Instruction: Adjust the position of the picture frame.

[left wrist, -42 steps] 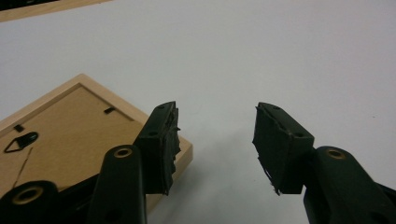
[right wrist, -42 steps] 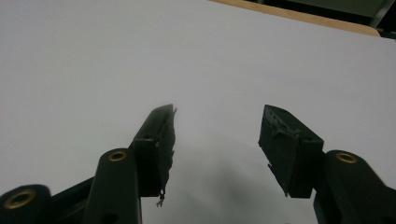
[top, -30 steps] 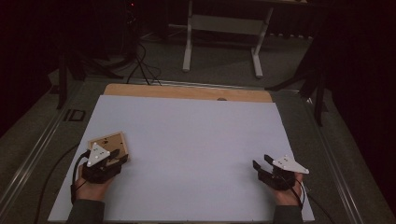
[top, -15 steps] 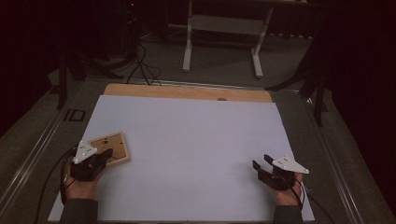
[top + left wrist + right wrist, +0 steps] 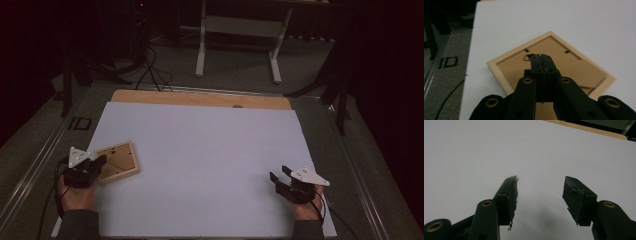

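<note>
Wooden picture frame (image 5: 116, 161), small, rectangular, pale wood border, brown backing board facing up. Lies flat on white table surface, turned diagonal, one corner pointing away past jaw tips. Back shows small hanger and clips (image 5: 527, 57); stand flap darker, right of jaws. Sits directly under and ahead of left gripper (image 5: 541, 60) pressed-together jaws. Contact unclear.
</note>
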Available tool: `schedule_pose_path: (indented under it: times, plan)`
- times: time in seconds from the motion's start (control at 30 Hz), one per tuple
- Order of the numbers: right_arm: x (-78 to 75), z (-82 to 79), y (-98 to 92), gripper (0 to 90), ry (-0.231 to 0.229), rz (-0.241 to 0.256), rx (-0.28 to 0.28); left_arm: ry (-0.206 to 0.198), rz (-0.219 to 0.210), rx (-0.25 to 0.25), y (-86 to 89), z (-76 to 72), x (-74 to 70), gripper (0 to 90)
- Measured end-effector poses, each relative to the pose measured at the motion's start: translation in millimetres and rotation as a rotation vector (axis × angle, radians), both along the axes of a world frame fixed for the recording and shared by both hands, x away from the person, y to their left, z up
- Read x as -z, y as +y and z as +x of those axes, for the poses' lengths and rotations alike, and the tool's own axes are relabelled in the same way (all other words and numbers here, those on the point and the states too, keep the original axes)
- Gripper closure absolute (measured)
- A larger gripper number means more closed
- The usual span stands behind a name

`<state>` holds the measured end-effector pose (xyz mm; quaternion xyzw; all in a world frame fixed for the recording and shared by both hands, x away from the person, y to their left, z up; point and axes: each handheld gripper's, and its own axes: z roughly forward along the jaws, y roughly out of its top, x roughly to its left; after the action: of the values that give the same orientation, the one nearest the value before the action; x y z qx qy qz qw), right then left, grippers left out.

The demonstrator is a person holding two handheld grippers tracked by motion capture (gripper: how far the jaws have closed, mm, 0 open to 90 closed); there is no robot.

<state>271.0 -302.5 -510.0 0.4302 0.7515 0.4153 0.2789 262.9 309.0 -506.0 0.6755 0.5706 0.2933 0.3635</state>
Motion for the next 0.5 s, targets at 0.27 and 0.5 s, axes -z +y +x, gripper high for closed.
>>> schedule_pose_path:
  times: [0.27, 0.5]
  plan:
    - [0.1, 0.0, 0.4, 44.7, 0.003, 0.0, 0.0, 0.011, 0.015, -0.059, 9.9, 9.8, 4.7, 89.6]
    - [0.1, 0.2, 0.2, 44.7, 0.002, 0.0, -0.001, 0.025, 0.017, -0.105, 19.0, 16.8, 10.0, 89.6]
